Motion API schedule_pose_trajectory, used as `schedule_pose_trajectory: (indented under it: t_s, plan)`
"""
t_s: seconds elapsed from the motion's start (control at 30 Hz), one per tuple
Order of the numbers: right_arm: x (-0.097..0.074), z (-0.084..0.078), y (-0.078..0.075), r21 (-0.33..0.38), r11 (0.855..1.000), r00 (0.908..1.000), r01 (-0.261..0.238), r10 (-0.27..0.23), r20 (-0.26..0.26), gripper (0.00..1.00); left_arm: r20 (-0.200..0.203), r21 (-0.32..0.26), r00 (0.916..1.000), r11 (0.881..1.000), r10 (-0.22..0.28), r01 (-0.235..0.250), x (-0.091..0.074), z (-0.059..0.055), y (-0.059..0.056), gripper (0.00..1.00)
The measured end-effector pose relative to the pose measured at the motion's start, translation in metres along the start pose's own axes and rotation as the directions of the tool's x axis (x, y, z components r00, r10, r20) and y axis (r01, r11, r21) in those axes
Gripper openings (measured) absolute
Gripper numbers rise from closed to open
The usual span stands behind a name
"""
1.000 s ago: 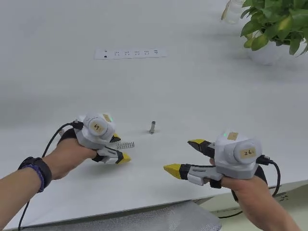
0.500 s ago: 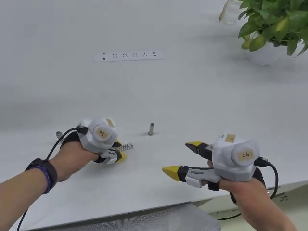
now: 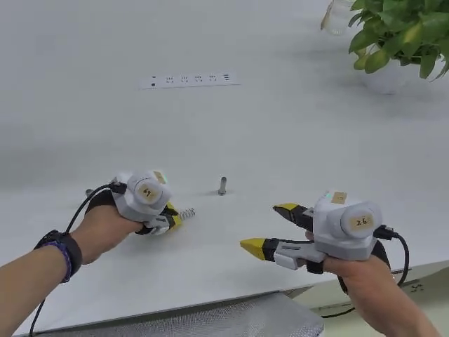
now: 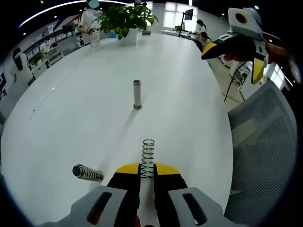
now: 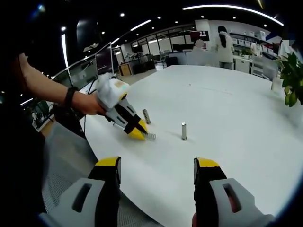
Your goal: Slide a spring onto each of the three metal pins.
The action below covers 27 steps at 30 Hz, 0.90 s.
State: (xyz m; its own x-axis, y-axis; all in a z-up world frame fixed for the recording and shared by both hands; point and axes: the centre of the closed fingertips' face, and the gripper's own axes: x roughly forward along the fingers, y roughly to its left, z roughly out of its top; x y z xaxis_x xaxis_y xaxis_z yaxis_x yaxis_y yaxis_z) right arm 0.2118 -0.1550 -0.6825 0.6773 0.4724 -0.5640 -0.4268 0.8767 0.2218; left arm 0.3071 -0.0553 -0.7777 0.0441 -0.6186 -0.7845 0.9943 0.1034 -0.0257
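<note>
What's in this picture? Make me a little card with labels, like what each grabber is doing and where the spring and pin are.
left gripper: shut on spring, which points roughly toward the pin
right gripper: open, holding nothing
pin: upright on white table, no spring on it, apart from the held spring
extra: second coiled piece on table beside left gripper

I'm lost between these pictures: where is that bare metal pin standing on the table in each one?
Head view: pin mid-table, up and right of the spring.
Left gripper view: pin above centre, beyond the spring.
Right gripper view: pin centre, right of the spring.
Shared landmark: the spring in the left gripper.
</note>
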Motion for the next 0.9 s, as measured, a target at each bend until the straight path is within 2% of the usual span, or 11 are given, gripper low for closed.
schedule_pose_trajectory:
  t_s: [0.17, 0.5, 0.67, 0.9]
  plan:
    - [0.003, 0.0, 0.004, -0.005, 1.0, 0.9999, -0.011, 0.011, 0.0, 0.61, 0.019, -0.001, 0.9998, 1.0, 0.002, -0.002, -0.011, 0.001, -0.001, 0.03]
    - [0.009, 0.003, 0.011, -0.016, 0.999, 0.9995, -0.03, 0.03, 0.001, 0.6, 0.046, 0.031, 0.9989, 1.0, 0.0, -0.001, -0.035, 0.004, -0.014, 0.02]
    - [0.012, 0.004, 0.015, -0.022, 0.999, 0.999, -0.045, 0.045, 0.003, 0.6, 0.043, 0.065, 0.999, 0.998, -0.004, 0.002, -0.045, 0.001, -0.022, 0.02]
    - [0.014, 0.004, 0.017, -0.023, 0.998, 0.9984, -0.057, 0.057, 0.005, 0.6, 0.053, 0.075, 0.9986, 0.997, -0.002, -0.002, -0.06, 0.001, -0.028, 0.02]
